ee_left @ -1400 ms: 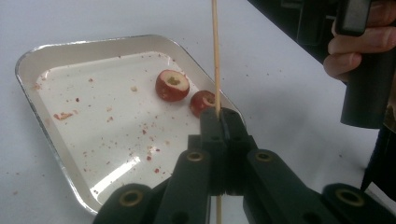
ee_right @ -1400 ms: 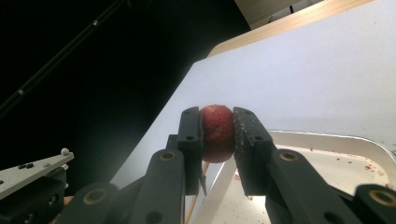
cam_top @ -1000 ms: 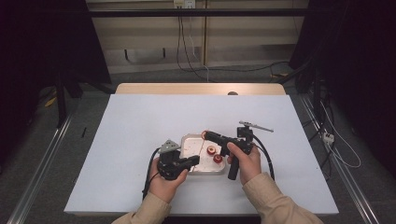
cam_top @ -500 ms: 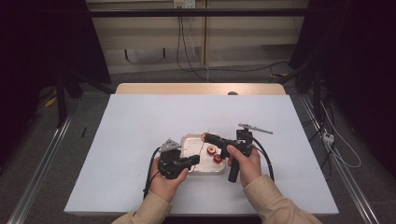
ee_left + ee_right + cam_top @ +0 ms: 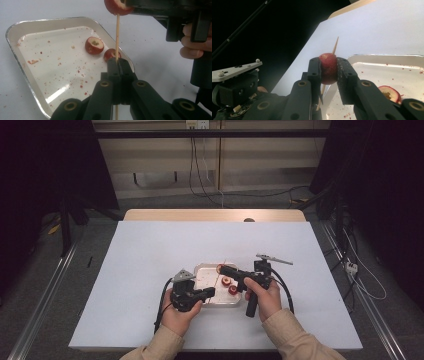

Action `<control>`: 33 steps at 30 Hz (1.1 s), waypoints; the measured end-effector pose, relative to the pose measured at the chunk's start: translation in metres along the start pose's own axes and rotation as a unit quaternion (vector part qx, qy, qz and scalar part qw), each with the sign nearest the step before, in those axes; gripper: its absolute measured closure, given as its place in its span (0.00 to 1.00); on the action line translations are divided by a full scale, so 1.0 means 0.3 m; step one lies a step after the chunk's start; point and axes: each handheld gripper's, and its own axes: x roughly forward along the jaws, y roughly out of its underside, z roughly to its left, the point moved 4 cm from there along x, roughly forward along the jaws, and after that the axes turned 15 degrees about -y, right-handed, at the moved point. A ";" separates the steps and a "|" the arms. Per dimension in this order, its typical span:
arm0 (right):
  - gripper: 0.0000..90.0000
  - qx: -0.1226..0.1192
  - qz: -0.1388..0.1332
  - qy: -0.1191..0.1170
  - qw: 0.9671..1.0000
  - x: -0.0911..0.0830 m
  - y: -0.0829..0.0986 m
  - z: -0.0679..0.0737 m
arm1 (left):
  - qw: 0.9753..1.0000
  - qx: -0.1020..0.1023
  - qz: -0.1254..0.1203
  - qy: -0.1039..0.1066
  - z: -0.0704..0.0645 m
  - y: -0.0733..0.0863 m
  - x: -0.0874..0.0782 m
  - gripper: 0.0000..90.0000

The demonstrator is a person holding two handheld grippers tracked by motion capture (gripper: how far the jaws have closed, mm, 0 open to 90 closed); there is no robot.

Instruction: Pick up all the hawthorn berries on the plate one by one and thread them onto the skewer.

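Observation:
A thin wooden skewer (image 5: 117, 37) stands upright, pinched by my shut left gripper (image 5: 117, 65) over the near right rim of a white metal tray (image 5: 30, 75). A red fruit piece (image 5: 328, 68) is threaded on the skewer near its top and sits between the shut jaws of my right gripper (image 5: 328, 68). The skewer tip (image 5: 335, 45) pokes out above it. Two more cored red fruit pieces (image 5: 94, 45) (image 5: 111, 54) lie in the tray. From above, the left gripper (image 5: 208, 293) and right gripper (image 5: 223, 270) meet over the tray (image 5: 202, 275).
The tray sits on a white table sheet (image 5: 150, 250), dotted with red crumbs inside. A wooden table edge (image 5: 215, 215) runs along the far side. Cables trail from both grippers toward the person's hands (image 5: 265, 297).

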 end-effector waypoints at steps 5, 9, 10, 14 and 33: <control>0.81 0.000 -0.008 -0.011 1.000 0.000 -0.018 -0.003 | 1.000 0.009 -0.006 -0.001 -0.014 -0.004 -0.006 1.00; 0.76 -0.007 -0.018 0.002 1.000 0.001 -0.030 -0.005 | 1.000 0.014 0.003 0.004 -0.018 0.005 -0.004 1.00; 0.76 -0.005 -0.024 0.009 1.000 0.001 -0.036 -0.008 | 1.000 0.015 0.002 0.006 -0.023 0.005 -0.005 1.00; 0.81 -0.002 -0.012 0.002 1.000 0.009 -0.032 -0.011 | 1.000 0.018 0.004 0.005 -0.028 0.007 0.000 1.00; 0.83 -0.026 0.045 -0.005 0.999 0.069 0.035 0.025 | 1.000 -0.016 -0.015 0.019 0.013 -0.016 -0.006 0.98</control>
